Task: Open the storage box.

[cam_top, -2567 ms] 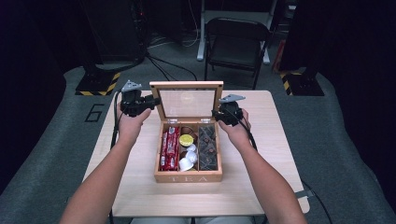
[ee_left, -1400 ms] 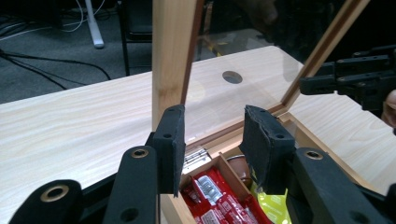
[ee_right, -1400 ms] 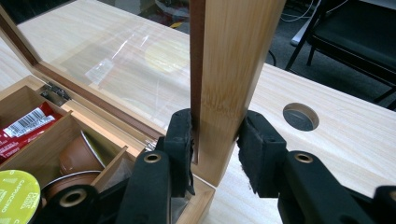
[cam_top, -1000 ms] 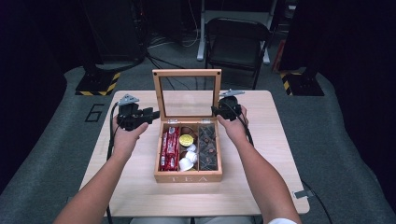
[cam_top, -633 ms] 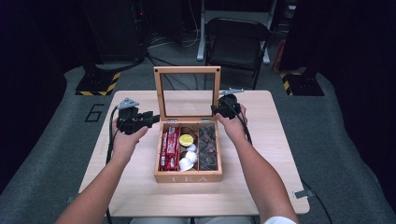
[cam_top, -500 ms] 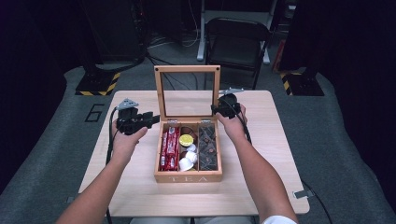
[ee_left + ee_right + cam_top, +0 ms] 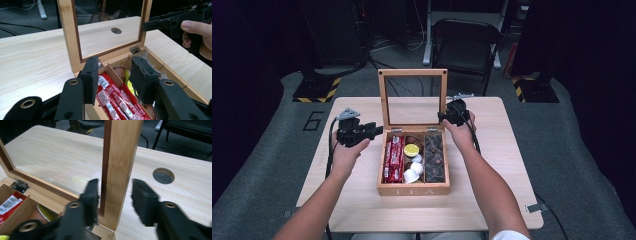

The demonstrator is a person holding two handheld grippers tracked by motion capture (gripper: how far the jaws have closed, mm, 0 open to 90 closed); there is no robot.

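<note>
1. A wooden tea box (image 7: 414,190) stands in the middle of the light wooden desk (image 7: 362,210), with the word TEA on its near wall.
2. Its lid (image 7: 413,72), a wooden frame with a clear pane, stands upright at the far edge of the box.
3. The right tool (image 7: 443,117) is at the right upright of the lid frame, near the hinge. In the right gripper view this upright (image 7: 119,162) stands between the two black jaws. The left jaw is against the wood and the right jaw stands a little apart from it. The jaws have just been opening, so they do not press the frame.
4. The left tool (image 7: 379,131) is just beside the far left corner of the box. Its jaws are narrow and hold nothing; in the left gripper view the box interior shows between them.
5. Inside the box, red packets (image 7: 394,159) lie in the left compartment, a yellow capsule (image 7: 411,149) and white capsules (image 7: 413,170) in the middle one, and dark packets (image 7: 435,159) in the right one.
6. A round hole (image 7: 163,175) is in the desk behind the lid.
</note>
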